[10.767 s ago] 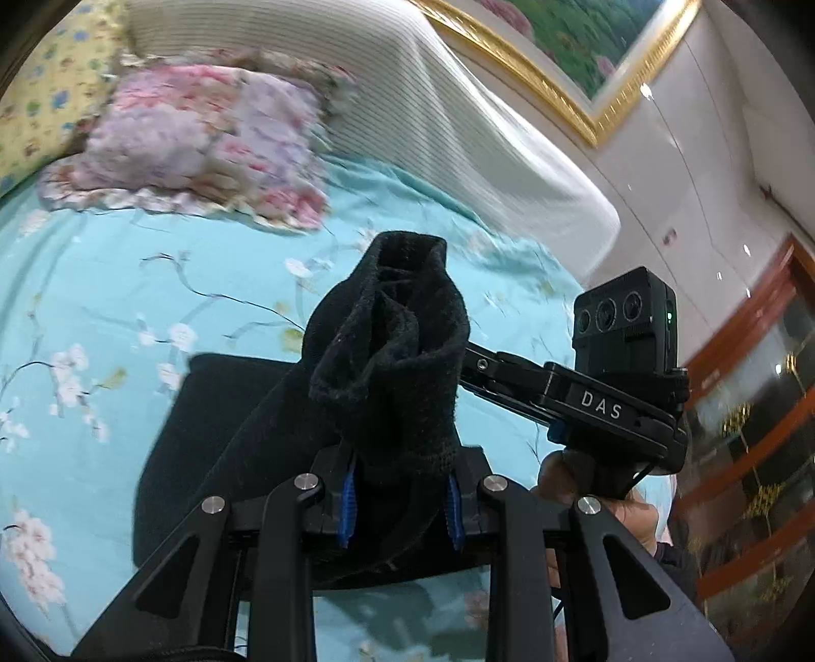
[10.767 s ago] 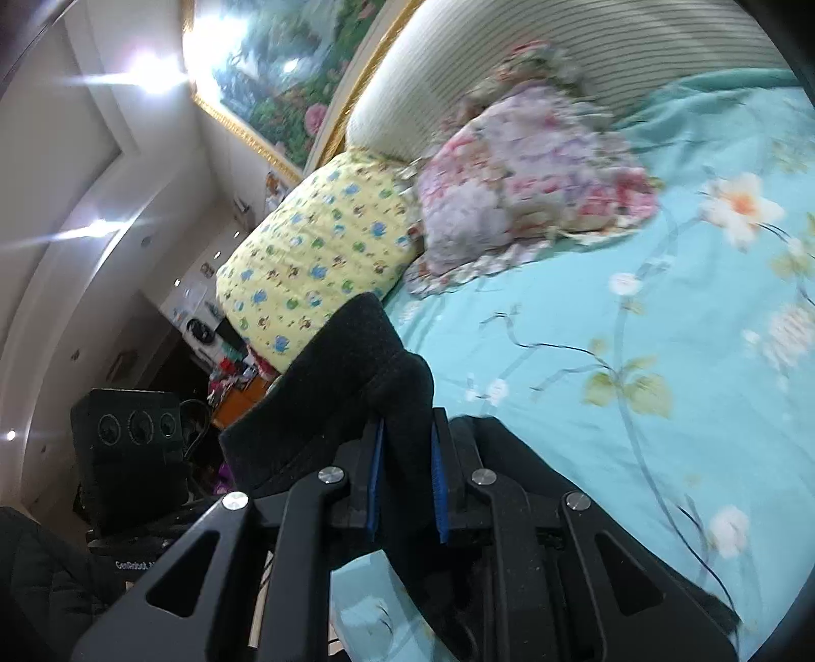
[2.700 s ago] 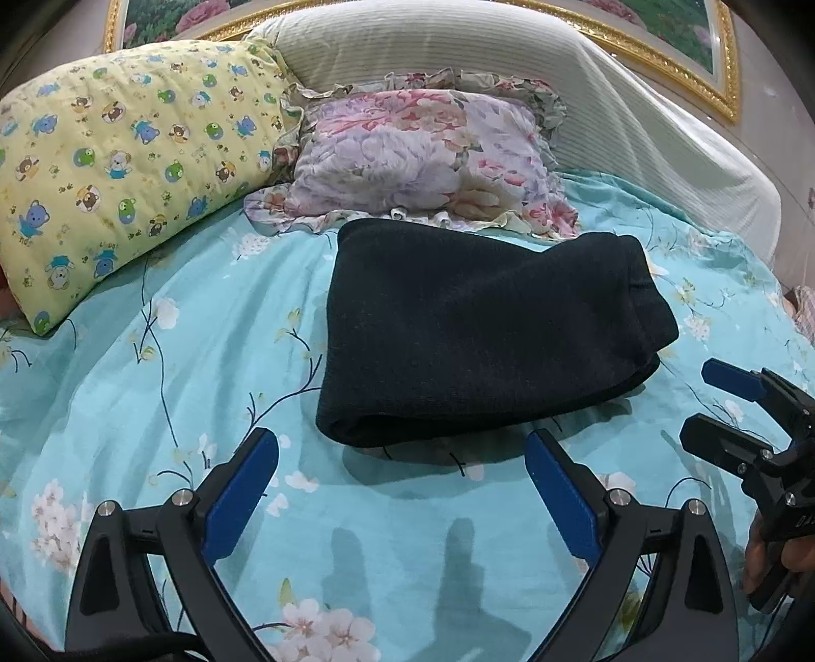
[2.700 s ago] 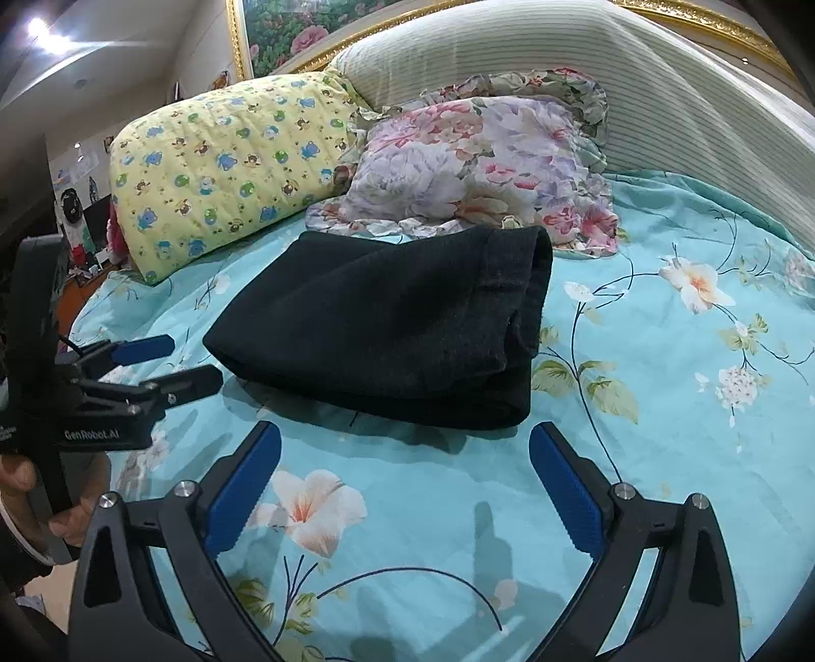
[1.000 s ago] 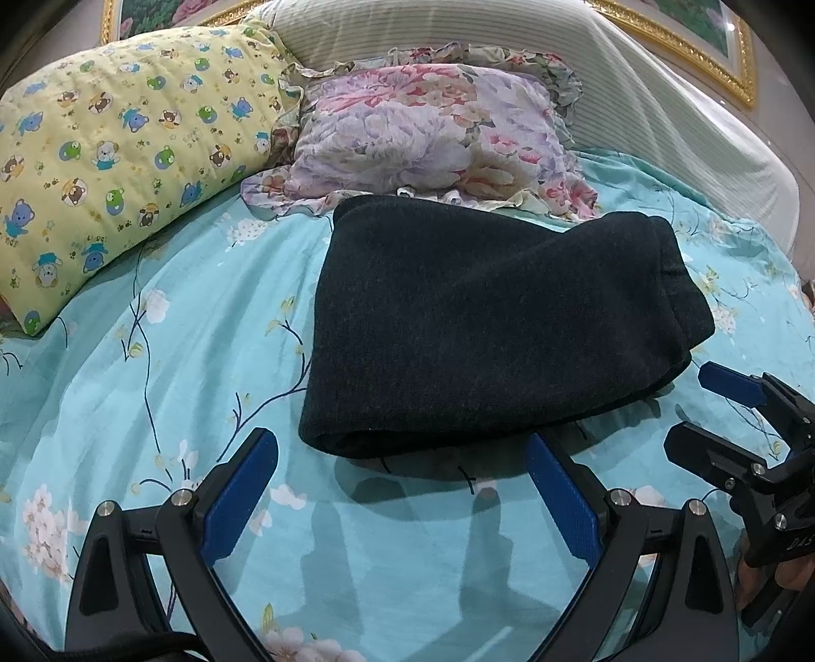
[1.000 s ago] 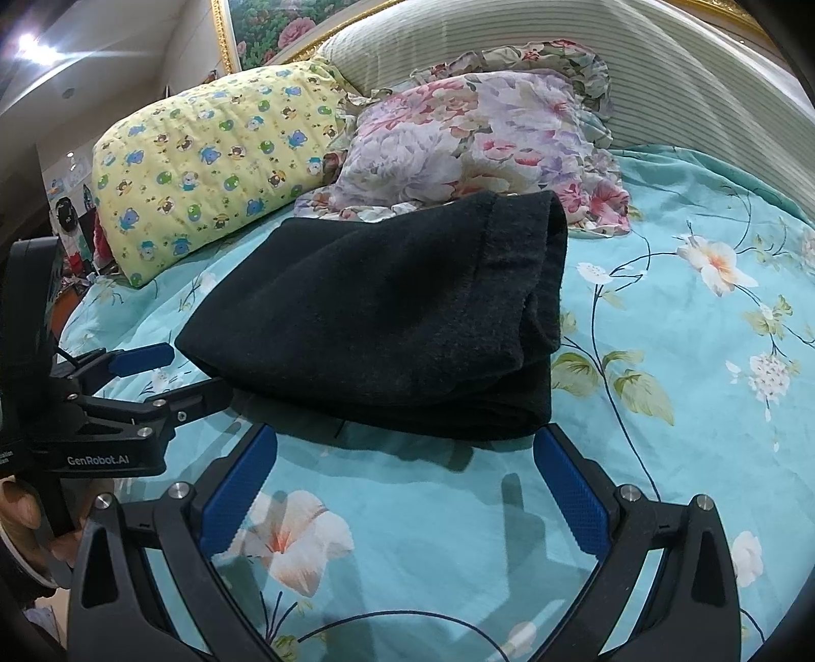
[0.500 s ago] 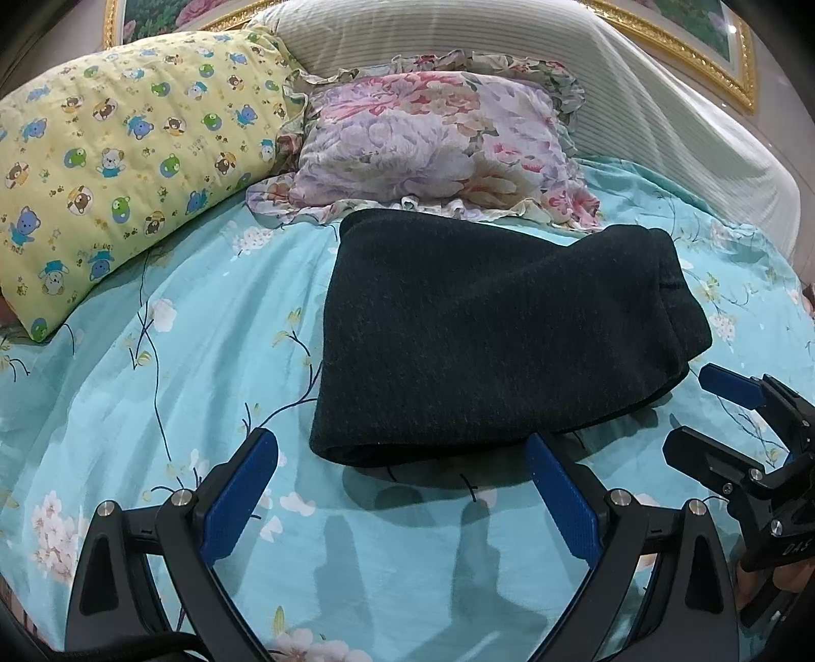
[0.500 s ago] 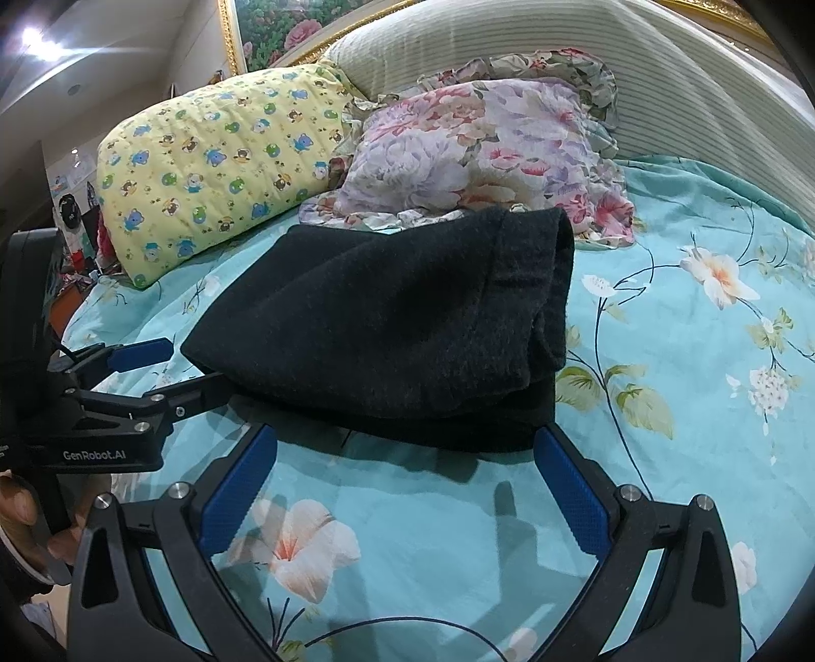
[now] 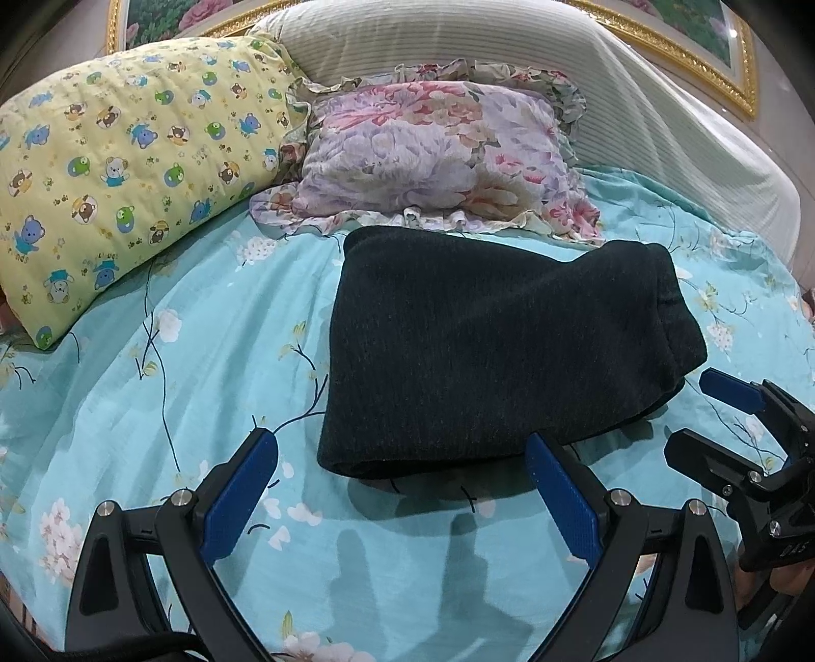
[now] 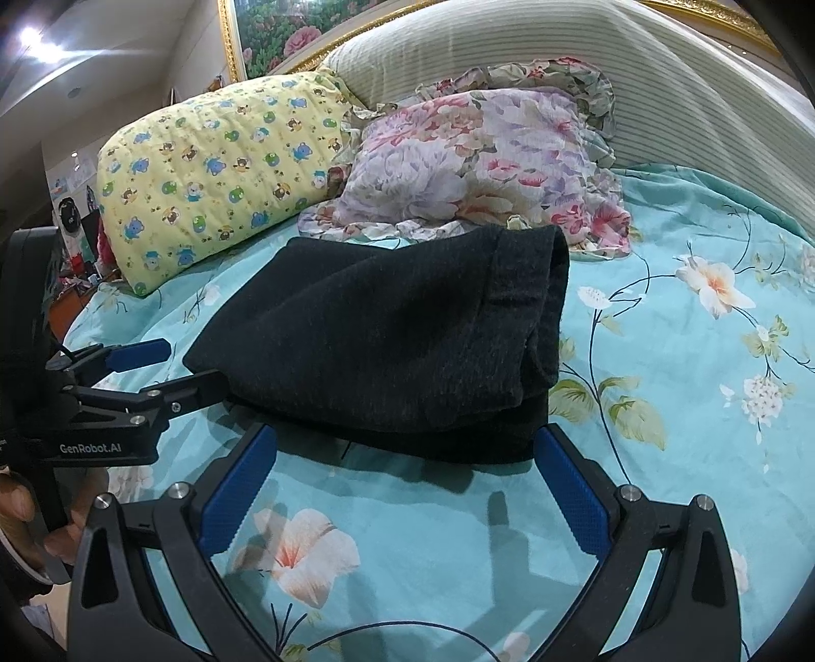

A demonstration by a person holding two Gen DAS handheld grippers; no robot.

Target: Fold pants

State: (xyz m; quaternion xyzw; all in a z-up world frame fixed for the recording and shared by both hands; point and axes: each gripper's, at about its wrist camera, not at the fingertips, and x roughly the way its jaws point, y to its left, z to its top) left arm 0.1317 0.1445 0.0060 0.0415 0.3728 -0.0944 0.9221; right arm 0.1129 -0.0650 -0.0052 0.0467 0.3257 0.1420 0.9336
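Note:
The dark knit pants (image 9: pixel 499 346) lie folded in a flat bundle on the turquoise floral bedsheet (image 9: pixel 204 356), just below the pillows. They also show in the right wrist view (image 10: pixel 397 346). My left gripper (image 9: pixel 402 458) is open and empty, its blue pads just short of the bundle's near edge. My right gripper (image 10: pixel 405 458) is open and empty at the bundle's near right side. Each gripper shows in the other's view: the right one (image 9: pixel 708 412) at the bundle's right corner, the left one (image 10: pixel 168 369) at its left corner.
A yellow bear-print pillow (image 9: pixel 117 168) and a floral ruffled pillow (image 9: pixel 438 158) lie against the striped padded headboard (image 9: pixel 509 56). A gold-framed flower painting (image 10: pixel 285 35) hangs above. Dark furniture and clutter (image 10: pixel 76 234) stand off the bed's left side.
Over ten seconds both grippers let go of the pants and opened; the bundle now lies folded on the bed. In the last second both grippers shifted only slightly.

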